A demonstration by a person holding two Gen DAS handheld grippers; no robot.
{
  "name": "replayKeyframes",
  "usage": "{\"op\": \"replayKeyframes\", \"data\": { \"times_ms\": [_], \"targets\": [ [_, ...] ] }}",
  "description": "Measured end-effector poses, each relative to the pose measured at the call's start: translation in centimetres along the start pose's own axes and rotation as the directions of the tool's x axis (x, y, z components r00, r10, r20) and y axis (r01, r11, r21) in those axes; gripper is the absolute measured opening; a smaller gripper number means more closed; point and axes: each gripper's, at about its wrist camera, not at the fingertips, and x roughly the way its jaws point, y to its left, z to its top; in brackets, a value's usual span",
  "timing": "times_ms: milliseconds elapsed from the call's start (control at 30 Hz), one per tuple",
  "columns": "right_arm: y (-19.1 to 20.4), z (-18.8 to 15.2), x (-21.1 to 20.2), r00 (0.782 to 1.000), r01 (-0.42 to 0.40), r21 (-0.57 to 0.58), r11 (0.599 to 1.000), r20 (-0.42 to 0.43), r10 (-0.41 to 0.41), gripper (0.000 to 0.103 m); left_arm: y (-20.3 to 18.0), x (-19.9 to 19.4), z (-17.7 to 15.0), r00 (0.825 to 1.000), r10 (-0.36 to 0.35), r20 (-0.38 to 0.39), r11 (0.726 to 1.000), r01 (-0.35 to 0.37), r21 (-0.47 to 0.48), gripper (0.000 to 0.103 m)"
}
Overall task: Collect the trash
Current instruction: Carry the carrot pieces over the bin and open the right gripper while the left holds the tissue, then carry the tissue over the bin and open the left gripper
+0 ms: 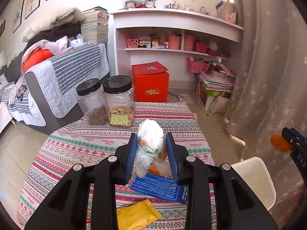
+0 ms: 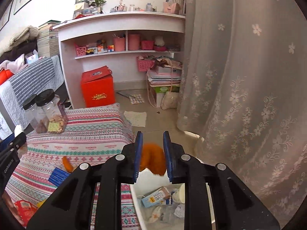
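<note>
My left tongs point(image 1: 151, 149) are pinching a crumpled white wrapper point(image 1: 150, 143) with orange print, both blue pads pressed against its sides, and it hangs above the tabletop point(image 1: 76, 145). Under them I see a yellow packet point(image 1: 137, 217) nearest me, then a blue leaflet point(image 1: 161, 187) with small print too fine for me to read. My right tongs point(image 2: 153, 153) hold an orange peel point(image 2: 153, 158) between the pads, just above the white bin point(image 2: 137, 201) beside the tabletop; the peel is blurred and I cannot tell how firmly the pads bear on it. In the bin lies a small carton point(image 2: 155, 198) among other scraps; its label is unreadable. A second piece of peel point(image 2: 67, 164) lies on the cloth, and a red packet point(image 2: 24, 209) sits at the near left corner. The striped tablecloth repeats the word "HANDMADE". Further back stand two clear jars point(image 1: 107, 101) with black lids, one with a gold sticker. Beyond them a red box point(image 1: 150, 84) with gold lettering stands on the floor below a white shelf point(image 1: 172, 19).
</note>
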Motion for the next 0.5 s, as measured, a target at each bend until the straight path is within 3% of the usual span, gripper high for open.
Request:
{"op": "replayKeyframes", "data": {
  "times_ms": [67,267,333,433,500],
  "targets": [
    [-1.7,-0.1,0.0,1.000,0.017,0.012,1.000,-0.006,-0.017,0.025,-1.2,0.0,-0.1,1.000,-0.026,-0.003,1.000,0.026,0.003,0.032],
    [-6.3,-0.4,-0.4,0.996,0.091,0.086,0.992,-0.002,-0.091,0.059,-5.7,0.2,0.0,0.990,-0.138,-0.039,0.990,0.138,0.003,0.032],
    [-8.0,-0.5,-0.8,0.991,0.130,0.123,0.984,0.014,-0.133,0.079,-7.2,0.5,-0.1,0.978,-0.195,-0.072,0.981,0.195,-0.006,0.032],
    [-10.1,-0.7,-1.1,0.981,0.191,0.152,0.970,0.016,-0.195,0.092,-9.3,1.4,-0.4,0.953,-0.273,-0.131,0.962,0.271,-0.033,0.032],
    [-11.4,-0.8,-0.9,0.974,0.225,0.167,0.960,-0.003,-0.228,0.094,-10.7,2.0,-0.8,0.934,-0.316,-0.168,0.949,0.310,-0.060,0.032]
  ]
}}
